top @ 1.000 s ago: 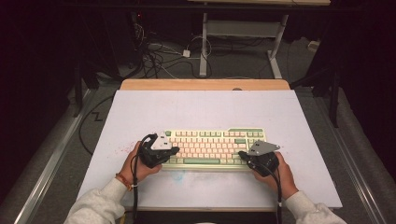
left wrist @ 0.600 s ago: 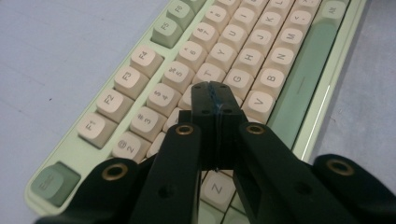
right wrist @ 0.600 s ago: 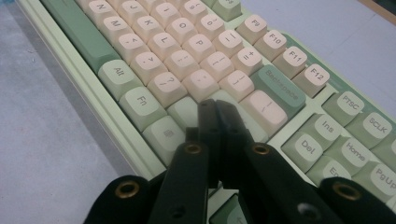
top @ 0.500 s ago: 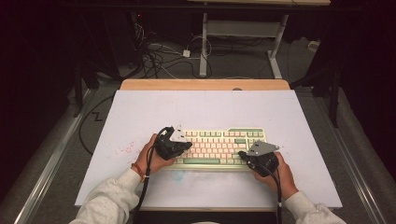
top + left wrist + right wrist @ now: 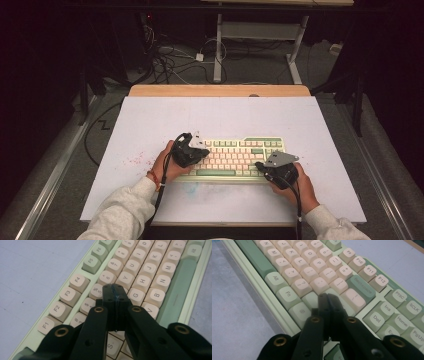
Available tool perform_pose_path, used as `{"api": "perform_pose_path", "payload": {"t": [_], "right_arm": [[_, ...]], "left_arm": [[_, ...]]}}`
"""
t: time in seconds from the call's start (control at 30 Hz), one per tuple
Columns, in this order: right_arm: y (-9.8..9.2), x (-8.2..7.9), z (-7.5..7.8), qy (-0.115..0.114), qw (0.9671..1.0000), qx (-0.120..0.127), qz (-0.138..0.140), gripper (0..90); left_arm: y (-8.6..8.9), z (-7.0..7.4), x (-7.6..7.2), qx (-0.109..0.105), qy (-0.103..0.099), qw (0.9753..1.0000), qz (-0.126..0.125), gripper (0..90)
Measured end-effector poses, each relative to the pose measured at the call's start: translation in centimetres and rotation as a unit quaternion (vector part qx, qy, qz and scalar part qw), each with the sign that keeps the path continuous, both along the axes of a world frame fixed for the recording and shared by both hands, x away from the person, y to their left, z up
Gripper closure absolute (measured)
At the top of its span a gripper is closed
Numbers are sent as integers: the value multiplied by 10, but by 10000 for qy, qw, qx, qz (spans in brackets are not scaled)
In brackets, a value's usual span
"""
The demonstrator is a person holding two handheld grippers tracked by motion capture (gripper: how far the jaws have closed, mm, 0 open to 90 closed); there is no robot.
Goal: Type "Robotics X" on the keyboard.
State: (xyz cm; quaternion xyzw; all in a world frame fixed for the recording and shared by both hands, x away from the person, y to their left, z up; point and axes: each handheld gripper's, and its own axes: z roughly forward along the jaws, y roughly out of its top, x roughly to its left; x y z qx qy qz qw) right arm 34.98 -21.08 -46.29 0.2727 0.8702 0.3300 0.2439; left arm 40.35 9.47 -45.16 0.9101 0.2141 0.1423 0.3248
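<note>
- A person at a table works a cream-and-green keyboard (image 5: 235, 156) with two hand-held grippers, jaws pressed together like fingertips, apparently typing key by key
- The keyboard lies on the white mat (image 5: 150, 120) that covers the table, nearer its front edge than its back edge and a little right of the middle, its long side parallel to the front edge
- The left gripper (image 5: 114, 287) has travelled in the past second from the keyboard's left end inward over the keys; its jaws are closed tight with nothing between them, the tip poised by the T key, between the 5 key (image 5: 97, 291) and the G key (image 5: 136, 294)
- Whether that tip is touching a keycap or hanging just above it cannot be told from the left gripper view
- The right gripper (image 5: 327, 297) has kept its place at the keyboard's front right corner, jaws likewise closed on nothing, the tip low over the keys just in front of the Backspace key (image 5: 362, 288)
- The shift suggests the left gripper is taking its turn: it looks lined up for a press in the middle-left block of letters, while the right one waits near the Enter side
- A straight downward push seems to be what the next move needs; a slanted one could catch two neighbouring keycaps at once
</note>
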Motion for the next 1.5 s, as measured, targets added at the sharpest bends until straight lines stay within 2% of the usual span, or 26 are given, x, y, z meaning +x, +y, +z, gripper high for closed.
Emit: {"api": "perform_pose_path", "payload": {"t": [0.17, 0.2, 0.33, 0.57, 0.67, 0.7, 0.73, 0.8, 0.83, 0.87, 0.97, 1.13, 1.23, 1.37, 1.5], "right_arm": [[0, 0, 0, -1, 10000, -3, 1, 900], [0, 0, 0, -9, 10000, -8, 12, 900], [0, 0, 0, -14, 10000, -15, 9, 900], [0, -3, 4, -154, 9998, -24, 86, 900], [1, -6, 9, -187, 9997, 31, 128, 900], [1, -6, 9, -187, 9997, 31, 128, 900], [1, -7, 10, -191, 9997, 21, 153, 900], [0, -8, 12, -213, 9996, 72, 141, 900], [0, -8, 12, -213, 9996, 72, 141, 900], [0, -9, 12, -204, 9997, 80, 132, 900], [-1, -10, 14, -239, 9996, 109, 133, 900], [-3, -10, 15, -216, 9996, 134, 138, 900], [-4, -11, 18, -237, 9995, 162, 161, 900], [-5, -10, 20, -268, 9994, 135, 179, 900], [-8, -8, 22, -237, 9994, 233, 113, 900]], "left_arm": [[-3, -3, 2, 97, -1, 10000, 11, 881], [-4, -4, 3, 174, 17, 9998, 7, 882], [-4, -4, 2, 109, -9, 9999, 1, 881], [5, 11, -6, -139, -274, 9995, -51, 862], [11, 15, -10, -239, -476, 9986, 18, 758], [13, 17, -12, -299, -537, 9981, 6, 758], [15, 18, -14, -353, -623, 9974, 14, 724], [20, 21, -18, -480, -739, 9961, 51, 600], [22, 22, -20, -547, -808, 9952, 78, 600], [25, 23, -22, -587, -893, 9942, 117, 564], [31, 23, -30, -489, -1159, 9918, 219, 440], [44, 19, -38, -494, -1320, 9894, 348, 315], [53, 16, -44, -571, -1359, 9884, 358, 266], [67, 11, -51, -514, -1451, 9867, 528, 247], [82, 4, -56, -546, -1380, 9864, 704, 231]]}}
